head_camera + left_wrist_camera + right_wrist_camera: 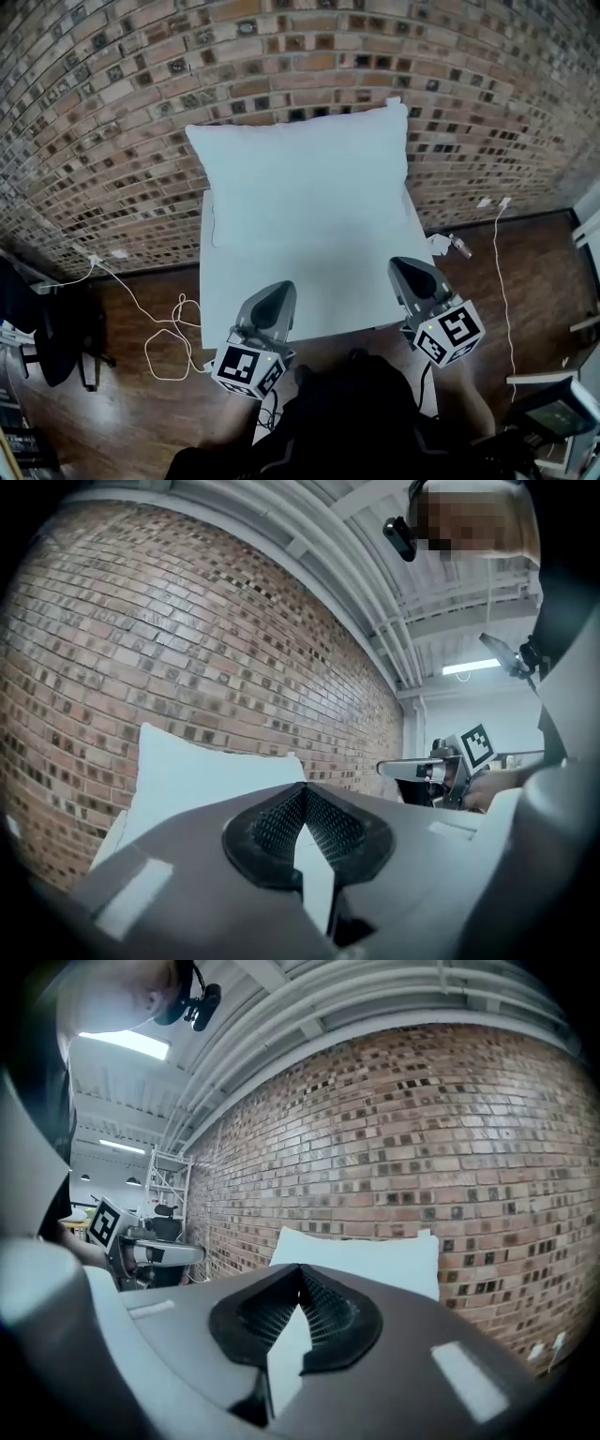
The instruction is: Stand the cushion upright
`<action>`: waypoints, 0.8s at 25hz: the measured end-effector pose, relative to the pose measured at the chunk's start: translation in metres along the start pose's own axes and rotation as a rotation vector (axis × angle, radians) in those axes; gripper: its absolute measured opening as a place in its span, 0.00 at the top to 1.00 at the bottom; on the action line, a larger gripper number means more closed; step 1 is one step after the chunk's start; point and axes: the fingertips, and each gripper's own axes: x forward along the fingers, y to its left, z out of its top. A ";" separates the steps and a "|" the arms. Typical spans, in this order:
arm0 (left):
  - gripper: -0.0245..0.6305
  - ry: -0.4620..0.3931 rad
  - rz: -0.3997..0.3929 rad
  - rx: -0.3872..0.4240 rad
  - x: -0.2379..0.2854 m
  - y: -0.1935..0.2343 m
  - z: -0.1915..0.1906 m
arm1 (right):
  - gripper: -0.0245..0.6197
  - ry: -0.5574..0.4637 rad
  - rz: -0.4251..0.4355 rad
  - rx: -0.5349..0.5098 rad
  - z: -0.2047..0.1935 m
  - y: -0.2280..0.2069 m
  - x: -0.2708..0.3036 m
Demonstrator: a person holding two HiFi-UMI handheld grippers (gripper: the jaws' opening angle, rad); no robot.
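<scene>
The white cushion stands upright on a white table, its back leaning against the brick wall. My left gripper is shut and empty over the table's front left part, well short of the cushion. Shut and empty too, my right gripper hovers at the front right edge. In the left gripper view the cushion rises behind the closed left gripper, and the right gripper shows off to the right. In the right gripper view the cushion stands beyond the closed right gripper.
White cables loop over the wooden floor left of the table, and another cable runs down on the right. A black chair stands at far left. Metal shelving is farther off along the wall.
</scene>
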 end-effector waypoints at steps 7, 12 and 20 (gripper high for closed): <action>0.96 -0.034 0.071 0.037 -0.008 -0.031 0.017 | 0.95 -0.081 0.024 0.013 0.020 -0.013 -0.032; 0.96 -0.021 0.119 0.044 0.000 -0.076 0.022 | 0.95 -0.042 0.092 0.010 0.017 -0.032 -0.062; 0.96 0.022 0.202 0.103 0.010 -0.130 0.024 | 0.95 -0.066 0.171 0.095 0.004 -0.068 -0.094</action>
